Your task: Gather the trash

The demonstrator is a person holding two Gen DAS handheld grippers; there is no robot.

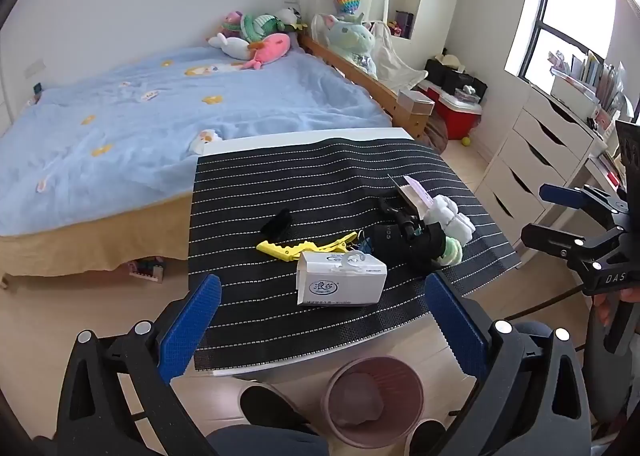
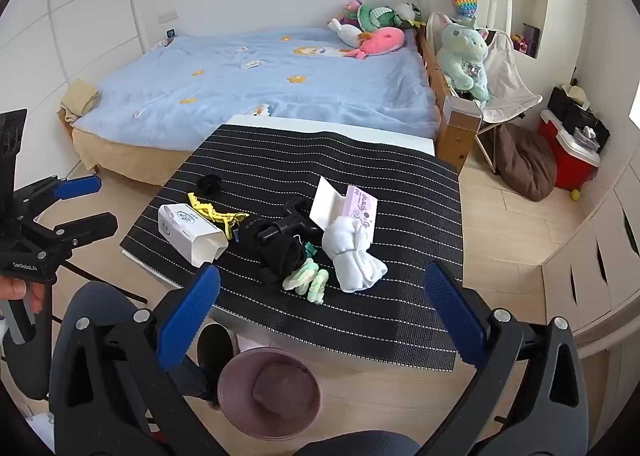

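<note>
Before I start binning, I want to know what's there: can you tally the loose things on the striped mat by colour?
White: 3 - box, open carton, cloth bundle
Black: 2 - small piece, tangled heap
Yellow: 1 - clip
Green: 1 - fluffy item
Total: 7

Table mat (image 1: 320,175): woven cloth, matt black with pale stitched lines, showing a coarse weave. White box (image 1: 340,282): smooth card, printing in blue. Yellow clip (image 1: 296,248): glossy plastic. White bundle (image 2: 352,256): soft cloth, looking slightly fluffy. Bin (image 2: 236,388): matt mauve plastic. Left gripper (image 1: 322,324) and right gripper (image 2: 322,316): matt black plastic bodies, bright metal rivets, blue pads (image 2: 188,316) showing a ribbed, rubbery texture.
</note>
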